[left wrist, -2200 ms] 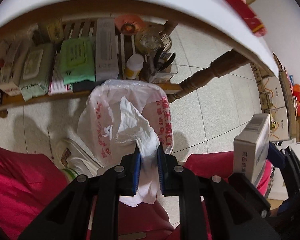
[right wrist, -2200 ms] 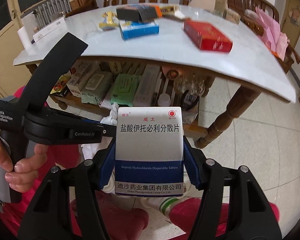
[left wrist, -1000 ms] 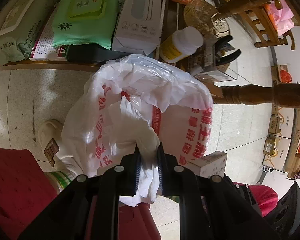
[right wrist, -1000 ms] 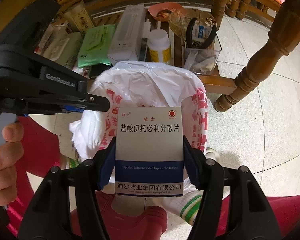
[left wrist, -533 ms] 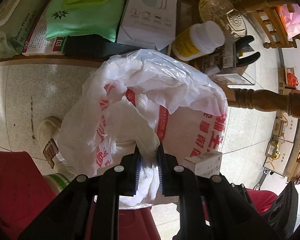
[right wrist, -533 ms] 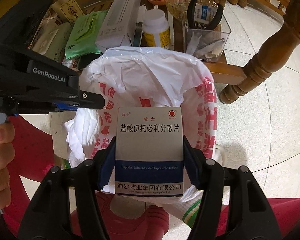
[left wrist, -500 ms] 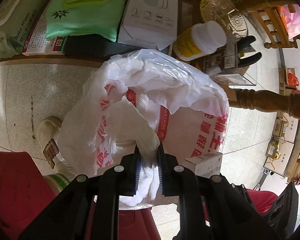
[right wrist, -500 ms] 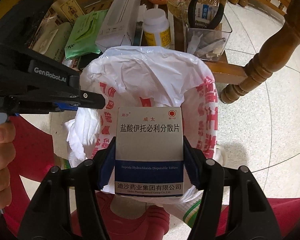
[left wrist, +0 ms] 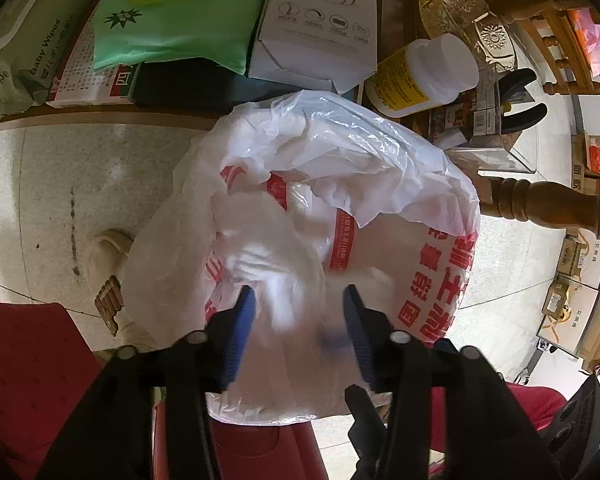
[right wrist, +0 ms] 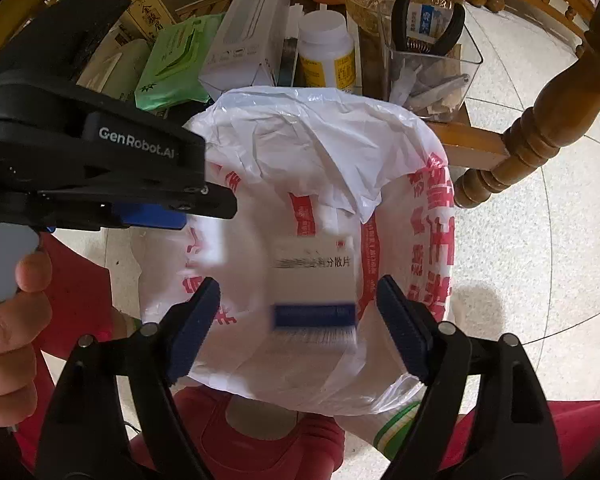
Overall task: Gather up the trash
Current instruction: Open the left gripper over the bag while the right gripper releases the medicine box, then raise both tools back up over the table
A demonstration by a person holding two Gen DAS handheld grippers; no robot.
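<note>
A white plastic bag [left wrist: 400, 184] with red print stands open on the floor below both grippers. My left gripper [left wrist: 298, 308] points down over it with its jaws opening. A crumpled white tissue [left wrist: 268, 256], blurred, is dropping free between them into the bag. My right gripper [right wrist: 297, 284] also hangs over the bag [right wrist: 300, 140], jaws opening. The white and blue medicine box [right wrist: 314, 280], blurred, is falling clear of both pads. The left gripper [right wrist: 204, 204] shows at the bag's left rim, held by a hand [right wrist: 8, 320].
Behind the bag, a low wooden shelf [left wrist: 100, 118] carries a green wipes pack [left wrist: 180, 20], a white carton [left wrist: 320, 28], a pill bottle [right wrist: 326, 52] and a clear tub with pliers [right wrist: 432, 48]. A turned table leg [right wrist: 532, 136] stands right. Red trouser legs [left wrist: 28, 380] and a shoe [left wrist: 108, 280] lie nearby.
Both grippers have opened. The tissue has left the left pads and the medicine box has left the right pads; both are dropping into the bag. The hands stayed over the bag.
</note>
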